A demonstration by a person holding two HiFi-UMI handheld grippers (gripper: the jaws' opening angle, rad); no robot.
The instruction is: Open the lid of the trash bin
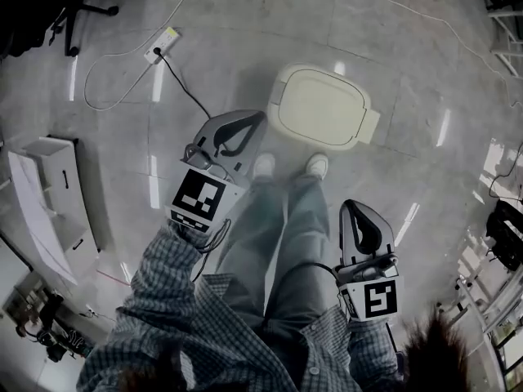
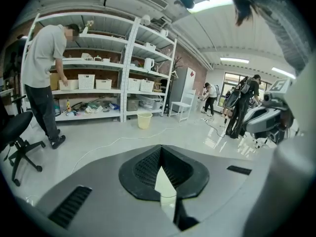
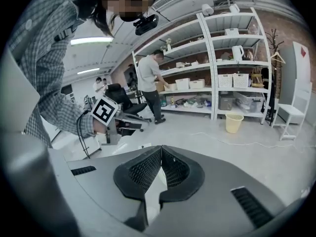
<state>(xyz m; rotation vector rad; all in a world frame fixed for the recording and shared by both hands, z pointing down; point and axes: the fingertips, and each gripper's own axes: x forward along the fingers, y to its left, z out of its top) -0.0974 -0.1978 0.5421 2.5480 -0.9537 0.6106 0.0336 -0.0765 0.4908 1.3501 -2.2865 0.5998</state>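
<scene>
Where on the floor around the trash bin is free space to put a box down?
Bare floor lies right of the trash bin, up to the thin white cable, and beside the white cabinet at left. Crowded: the power strip, and the shoes near the bin.

Trash bin [image 1: 280,113] body unseen beneath its lid [image 1: 323,104] (steep overhead view).

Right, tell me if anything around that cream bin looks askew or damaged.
Nothing stands out. The cream plastic trash bin sits flat on the grey floor, lid shut and seated evenly. The left gripper and right gripper are shut and empty. Only loose cables trail from the white power strip nearby.
</scene>
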